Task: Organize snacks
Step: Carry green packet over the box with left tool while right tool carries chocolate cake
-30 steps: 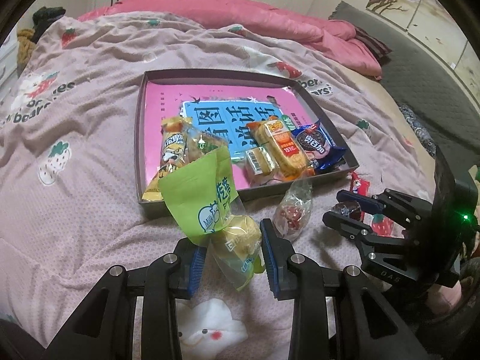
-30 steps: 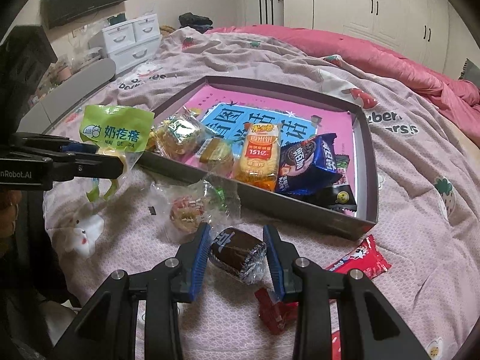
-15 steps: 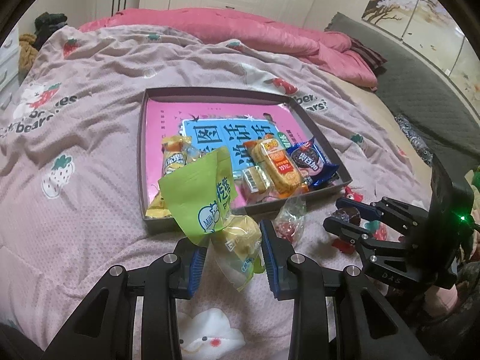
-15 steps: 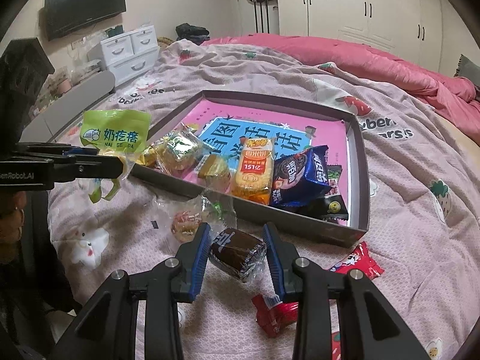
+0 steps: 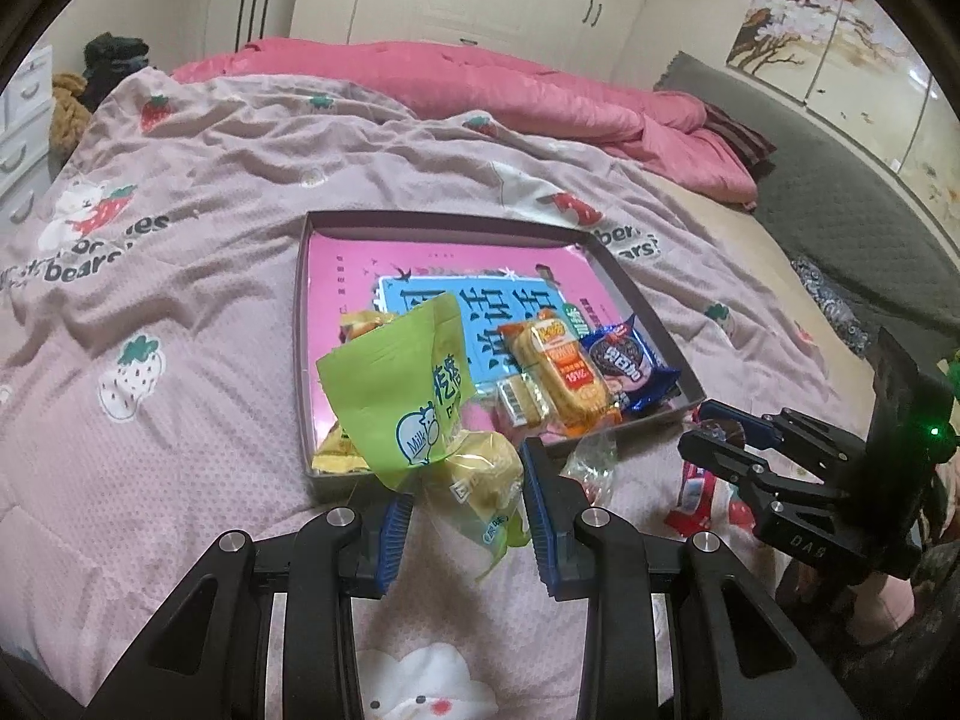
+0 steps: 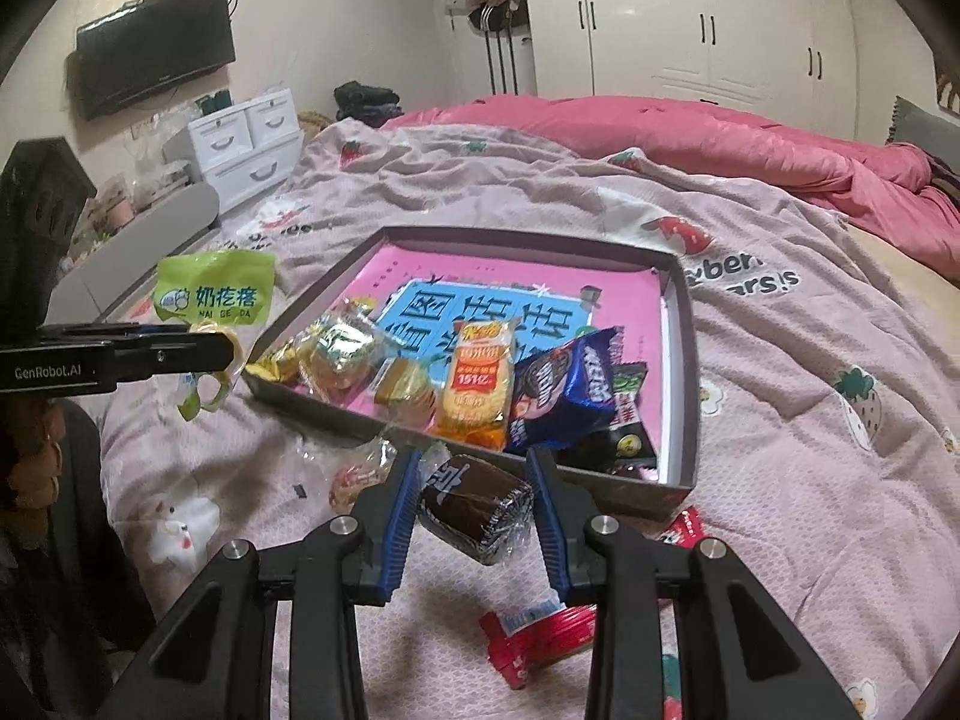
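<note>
Two grabs at once: left gripper [image 5: 465, 501] pinches the green-topped clear bun bag [image 5: 420, 414], right gripper [image 6: 474, 501] clamps the brown wrapped cake [image 6: 474, 498], both lower-centre, presumably bound for the shallow grey cardboard tray [image 6: 681, 396].

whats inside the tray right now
Inside the tray: a pink and blue book lying flat, with an orange biscuit pack, a blue Oreo pack, gold-wrapped snacks and dark packets on top. Much of the book's cover is hidden.
</note>
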Available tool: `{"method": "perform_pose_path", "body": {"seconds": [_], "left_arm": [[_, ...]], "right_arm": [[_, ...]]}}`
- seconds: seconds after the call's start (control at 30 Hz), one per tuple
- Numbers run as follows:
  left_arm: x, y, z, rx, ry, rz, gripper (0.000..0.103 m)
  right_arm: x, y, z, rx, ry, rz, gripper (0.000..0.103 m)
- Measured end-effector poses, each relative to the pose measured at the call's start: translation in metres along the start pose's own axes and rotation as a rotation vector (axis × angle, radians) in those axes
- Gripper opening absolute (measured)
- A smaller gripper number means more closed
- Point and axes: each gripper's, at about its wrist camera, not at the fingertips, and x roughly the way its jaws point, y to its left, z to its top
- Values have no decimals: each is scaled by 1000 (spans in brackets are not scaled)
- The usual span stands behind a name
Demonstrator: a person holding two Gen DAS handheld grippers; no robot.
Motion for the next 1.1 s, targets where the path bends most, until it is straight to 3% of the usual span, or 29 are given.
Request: {"method": "perform_pose_path", "body": {"seconds": [0.67, 1.1], "left_arm": [[20, -1, 16, -15, -29, -24, 36], [40, -11, 25, 35, -35, 24, 36]], "right_arm": [[0, -23, 12, 52, -44, -43, 36], [12, -27, 15, 47, -30, -44, 37]]}}
